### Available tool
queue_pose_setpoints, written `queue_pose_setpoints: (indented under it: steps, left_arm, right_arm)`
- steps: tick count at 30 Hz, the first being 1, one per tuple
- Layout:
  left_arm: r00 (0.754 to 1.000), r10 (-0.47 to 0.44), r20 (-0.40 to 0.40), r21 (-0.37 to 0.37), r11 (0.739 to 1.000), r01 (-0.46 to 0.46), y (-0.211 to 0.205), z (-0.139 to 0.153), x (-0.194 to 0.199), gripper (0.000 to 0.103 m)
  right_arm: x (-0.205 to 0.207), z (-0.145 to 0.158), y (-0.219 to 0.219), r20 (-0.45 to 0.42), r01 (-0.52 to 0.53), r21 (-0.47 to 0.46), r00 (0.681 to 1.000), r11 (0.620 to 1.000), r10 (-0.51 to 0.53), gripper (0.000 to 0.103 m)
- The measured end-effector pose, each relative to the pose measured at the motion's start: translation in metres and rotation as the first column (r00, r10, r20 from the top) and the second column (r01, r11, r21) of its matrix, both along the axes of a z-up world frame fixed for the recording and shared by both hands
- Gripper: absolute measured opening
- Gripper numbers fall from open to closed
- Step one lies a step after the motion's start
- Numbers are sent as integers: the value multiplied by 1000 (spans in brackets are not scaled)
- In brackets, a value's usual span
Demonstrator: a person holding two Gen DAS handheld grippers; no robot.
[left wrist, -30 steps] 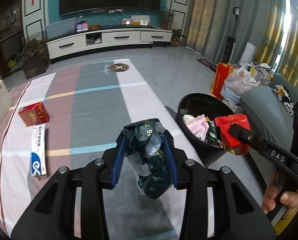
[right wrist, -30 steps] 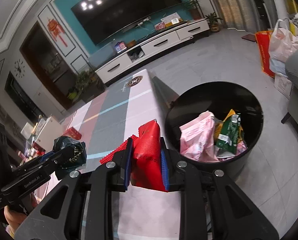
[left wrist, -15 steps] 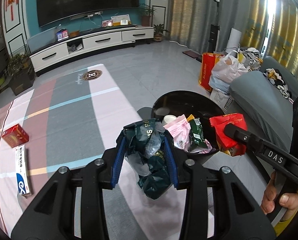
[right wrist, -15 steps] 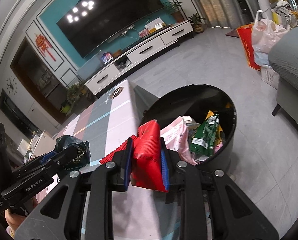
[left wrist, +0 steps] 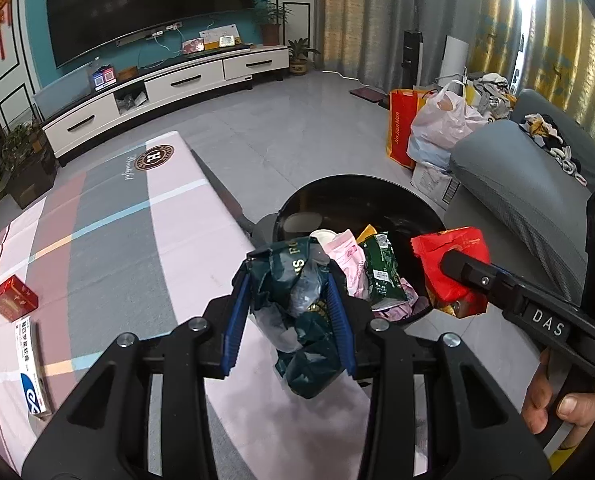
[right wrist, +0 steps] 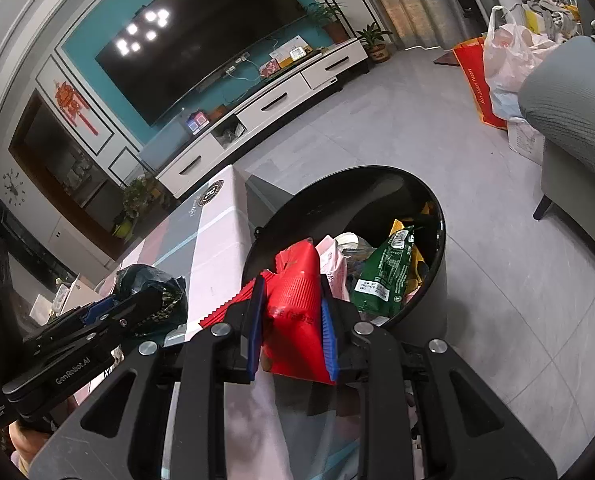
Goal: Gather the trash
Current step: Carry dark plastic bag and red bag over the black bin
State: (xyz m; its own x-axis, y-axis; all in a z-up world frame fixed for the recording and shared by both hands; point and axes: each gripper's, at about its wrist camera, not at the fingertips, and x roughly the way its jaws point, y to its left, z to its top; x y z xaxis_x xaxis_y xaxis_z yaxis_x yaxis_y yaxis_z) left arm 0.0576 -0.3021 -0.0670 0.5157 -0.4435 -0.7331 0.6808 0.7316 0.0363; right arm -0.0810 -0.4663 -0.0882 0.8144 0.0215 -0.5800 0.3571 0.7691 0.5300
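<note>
Red box: lies on the surface at 9 o'clock in the left wrist view; its print is too small to read.
White-and-blue box: lies just below the red box at 8 o'clock, long axis running toward 12 o'clock; the characters on it are not legible.
Surface: covered by a striped cloth; a round emblem with the letter "H" sits at its far end.
Left hand-held gripper: clamped on a crumpled dark green wrapper; both blue pads press its sides. Its side reads "GenRobot.AI" in the right wrist view.
Dark green wrapper, position: over the surface's right edge, beside the bin, long axis running from 6 to 12 o'clock along the fingers. Pale letters "S F" show near its top; the rest is folded away.
Bin: black and round, on the floor at 2 o'clock from the left hand-held gripper. It holds a pink packet and a green packet with a white label, text unreadable.
Right hand-held gripper: closed on a red packet, which stands upright, long axis toward 12 o'clock, at the bin's near rim. Its body reads "DAS".
Red bag: on the floor at 1 o'clock, lettering reads "Jin Jian Nan".
</note>
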Motion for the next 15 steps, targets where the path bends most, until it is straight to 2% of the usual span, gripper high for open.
queue_pose_setpoints:
  steps: [15]
  left_arm:
    - [1000,-28,-2,38,999,28,-35,-17,7,40]
  right_arm:
    - [8,-9,-13,-15,23,1,1000,1000,-23,26]
